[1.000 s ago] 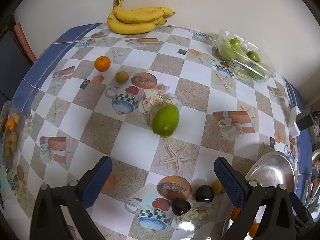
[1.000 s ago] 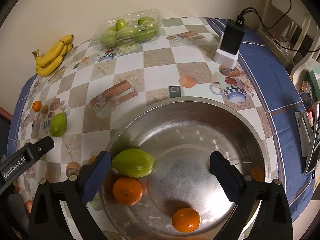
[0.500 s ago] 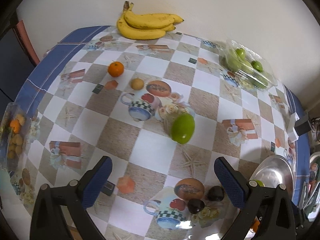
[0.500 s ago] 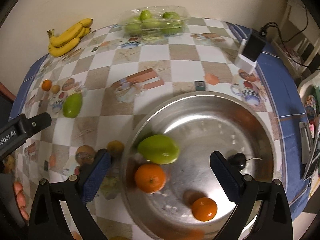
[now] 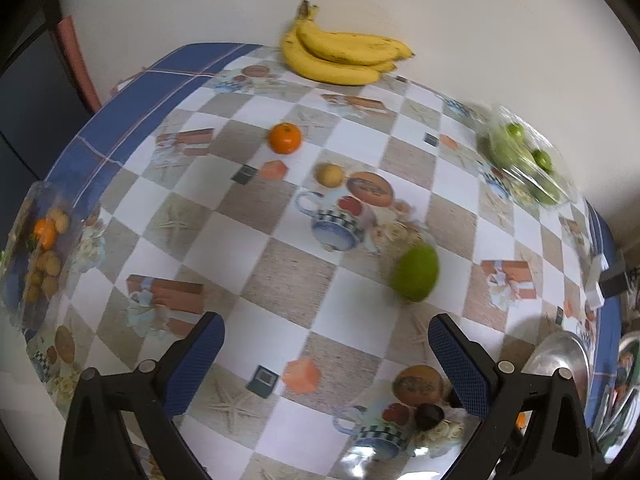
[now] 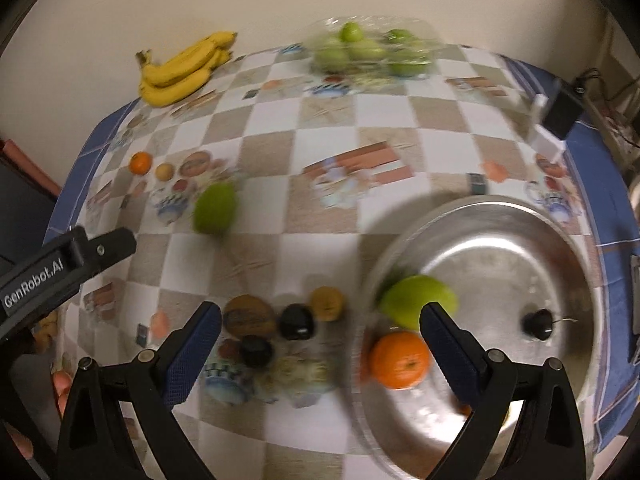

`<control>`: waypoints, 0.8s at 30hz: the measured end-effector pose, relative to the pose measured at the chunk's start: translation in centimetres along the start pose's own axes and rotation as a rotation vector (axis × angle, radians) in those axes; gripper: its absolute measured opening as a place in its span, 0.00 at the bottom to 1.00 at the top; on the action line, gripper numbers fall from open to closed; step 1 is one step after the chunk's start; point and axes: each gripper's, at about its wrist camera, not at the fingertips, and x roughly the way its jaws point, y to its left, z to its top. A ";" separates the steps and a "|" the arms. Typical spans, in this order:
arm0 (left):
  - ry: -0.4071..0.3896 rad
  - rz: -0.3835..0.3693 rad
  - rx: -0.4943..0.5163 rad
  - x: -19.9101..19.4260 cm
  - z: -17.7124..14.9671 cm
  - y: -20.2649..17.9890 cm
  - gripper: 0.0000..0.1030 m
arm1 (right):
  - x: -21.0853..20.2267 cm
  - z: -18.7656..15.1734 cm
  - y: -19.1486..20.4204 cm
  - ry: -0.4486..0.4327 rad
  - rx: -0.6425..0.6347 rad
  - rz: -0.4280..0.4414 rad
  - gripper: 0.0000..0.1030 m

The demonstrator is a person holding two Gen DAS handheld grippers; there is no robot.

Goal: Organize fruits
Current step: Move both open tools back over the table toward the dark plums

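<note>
Green mango (image 5: 415,273) noted on the checkered tablecloth (image 5: 280,272): oval, smooth, uniformly lime-green, edges smeared by motion blur. Its long axis is seen running from near-left to far-right in the left wrist view, narrower end toward the printed teacup. It lies alone, well apart from other fruit, ahead of the left gripper (image 5: 326,350) and a little to its right side.

Left gripper is held wide open above the cloth; nothing is gripped between the blue pads (image 5: 192,362).

Right gripper (image 6: 320,350) is likewise spread wide and empty, hovering over the bowl's left rim. A second green mango (image 6: 416,300) is seen inside the steel bowl (image 6: 520,240), long axis roughly left-right, with an orange (image 6: 398,358) just beside it at the near side and a small dark fruit (image 6: 538,324) apart to the right.

Outside the bowl, two dark fruits (image 6: 296,322) and a small yellow fruit (image 6: 328,303) are clustered near its left rim.

At the far edge, a banana bunch (image 5: 340,54) lies against the wall; a clear pack of green fruit (image 5: 528,164) sits to its right. A tangerine (image 5: 284,138) and a small yellowish fruit (image 5: 330,175) rest near each other mid-table.
</note>
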 end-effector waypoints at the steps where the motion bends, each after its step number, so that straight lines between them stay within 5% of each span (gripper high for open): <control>1: 0.000 0.002 -0.006 0.0 0.0 0.3 1.00 | 0.2 -0.1 0.5 0.004 -0.005 0.008 0.97; 12: 0.014 -0.019 -0.071 0.8 0.3 2.8 1.00 | 2.1 -0.7 4.3 0.034 -0.125 0.058 0.97; 24: 0.018 -0.047 -0.071 1.6 0.1 2.0 1.00 | 1.7 0.2 3.6 -0.014 -0.147 0.099 0.96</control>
